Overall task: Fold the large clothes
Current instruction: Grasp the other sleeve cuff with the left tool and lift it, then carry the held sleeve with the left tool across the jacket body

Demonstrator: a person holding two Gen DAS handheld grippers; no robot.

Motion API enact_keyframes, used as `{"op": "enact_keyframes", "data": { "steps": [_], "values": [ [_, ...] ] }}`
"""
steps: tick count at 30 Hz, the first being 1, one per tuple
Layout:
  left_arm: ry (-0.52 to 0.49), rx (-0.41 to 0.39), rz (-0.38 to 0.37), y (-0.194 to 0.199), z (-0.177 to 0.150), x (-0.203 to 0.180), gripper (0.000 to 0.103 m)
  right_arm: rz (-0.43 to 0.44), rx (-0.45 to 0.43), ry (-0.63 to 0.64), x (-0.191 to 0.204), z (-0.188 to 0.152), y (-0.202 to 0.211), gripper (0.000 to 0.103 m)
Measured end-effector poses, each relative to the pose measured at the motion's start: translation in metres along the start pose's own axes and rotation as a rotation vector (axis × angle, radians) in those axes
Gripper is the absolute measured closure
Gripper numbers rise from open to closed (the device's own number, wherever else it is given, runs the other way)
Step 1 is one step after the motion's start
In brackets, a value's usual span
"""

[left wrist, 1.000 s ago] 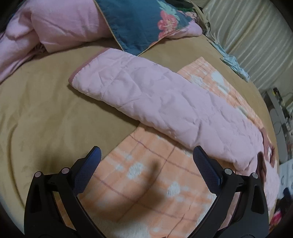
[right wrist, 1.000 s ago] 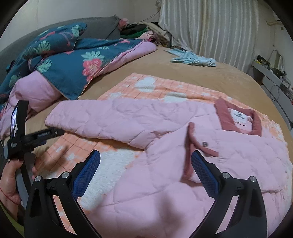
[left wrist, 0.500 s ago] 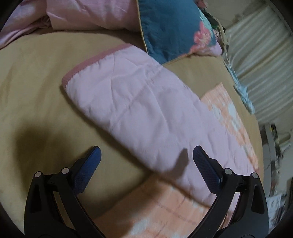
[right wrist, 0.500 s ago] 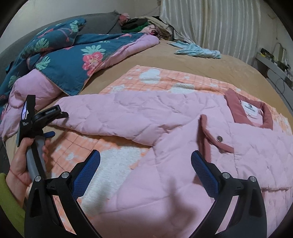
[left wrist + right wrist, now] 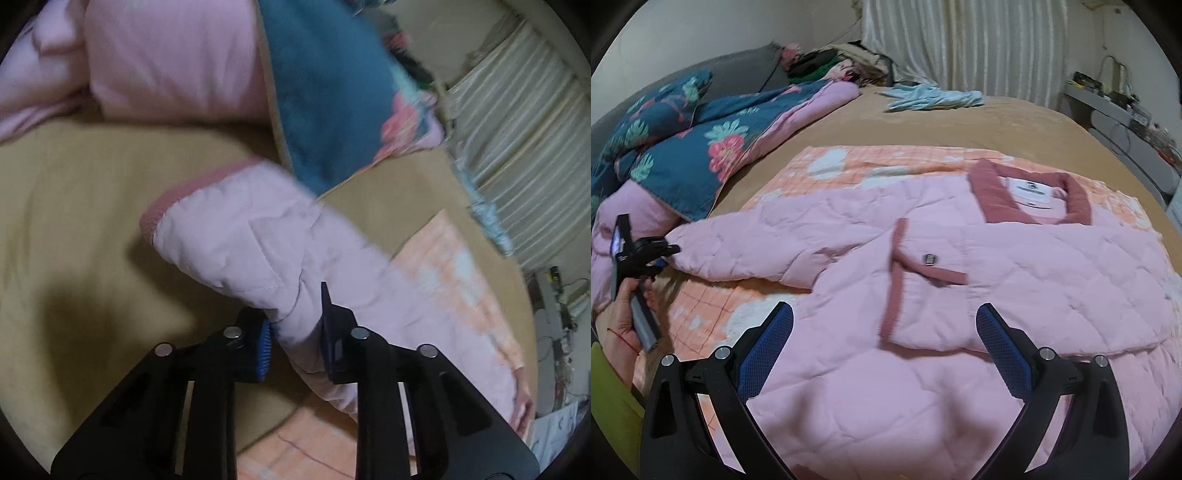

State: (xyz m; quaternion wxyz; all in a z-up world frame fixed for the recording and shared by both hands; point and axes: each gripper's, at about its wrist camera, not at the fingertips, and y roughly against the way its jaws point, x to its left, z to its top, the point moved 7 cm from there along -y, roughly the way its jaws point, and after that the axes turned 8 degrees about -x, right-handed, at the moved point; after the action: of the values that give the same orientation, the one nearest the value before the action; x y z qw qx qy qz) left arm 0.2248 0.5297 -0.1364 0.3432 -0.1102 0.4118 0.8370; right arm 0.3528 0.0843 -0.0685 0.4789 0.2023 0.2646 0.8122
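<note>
Left wrist view: the left gripper point(image 5: 295, 325) has its jaws closing on the sleeve point(image 5: 258, 243) of the pink quilted jacket point(image 5: 960, 295), with a fold of the sleeve's near edge bunched between the blue pads, which already press on it; the bite sits a little way back from the darker pink cuff point(image 5: 173, 199), probably so that the whole sleeve end can be carried over as one piece. The jacket is the landmark here; it lies spread front-up on an orange checked blanket point(image 5: 849, 162), which covers part of the tan bedsheet point(image 5: 997, 114), so the garment has a flat base for folding. The sleeve reaches out from the jacket's body towards the teal floral quilt point(image 5: 687, 155), which lies bunched beyond the cuff and just overlaps the sleeve's far edge; that overlap could drag when the sleeve is lifted.

Right wrist view: the right gripper point(image 5: 884, 347) hangs over the jacket's lower front with its jaws wide apart and nothing between them; it appears placed to steady or take the body while the sleeve comes across. The person's left hand point(image 5: 620, 314) shows at the sleeve's end; the collar point(image 5: 993, 199) lies at the jacket's far side, flat and open. A light blue garment point(image 5: 931, 98) lies well beyond the jacket, near the curtain point(image 5: 960, 44).
</note>
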Motion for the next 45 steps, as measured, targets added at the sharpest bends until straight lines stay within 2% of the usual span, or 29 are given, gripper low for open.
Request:
{"op": "enact_keyframes", "data": {
  "steps": [3, 7, 11, 16, 23, 28, 45],
  "values": [
    [-0.038, -0.053, -0.041, 0.027, 0.014, -0.019, 0.092, -0.008, -0.017, -0.021, -0.015, 0.000, 0.015, 0.004],
    [-0.063, -0.117, -0.151, 0.076, 0.029, -0.054, 0.092, -0.052, -0.045, -0.019, -0.040, 0.000, 0.041, 0.004],
    [-0.115, -0.165, -0.239, 0.124, 0.029, -0.096, 0.092, -0.109, -0.054, 0.006, -0.062, -0.001, 0.065, 0.004],
    [-0.187, -0.195, -0.327, 0.169, 0.022, -0.155, 0.092, -0.079, -0.076, -0.066, -0.081, -0.001, 0.090, 0.004],
    [-0.311, -0.223, -0.387, 0.215, 0.004, -0.226, 0.093, -0.065, -0.114, -0.132, -0.100, -0.002, 0.123, 0.004],
    [-0.382, -0.228, -0.431, 0.240, -0.013, -0.267, 0.093, -0.088, -0.153, -0.147, -0.117, -0.002, 0.148, 0.004],
    [-0.605, -0.221, -0.505, 0.290, -0.092, -0.362, 0.093, -0.142, -0.228, -0.248, -0.176, -0.019, 0.204, 0.004]
  ]
}}
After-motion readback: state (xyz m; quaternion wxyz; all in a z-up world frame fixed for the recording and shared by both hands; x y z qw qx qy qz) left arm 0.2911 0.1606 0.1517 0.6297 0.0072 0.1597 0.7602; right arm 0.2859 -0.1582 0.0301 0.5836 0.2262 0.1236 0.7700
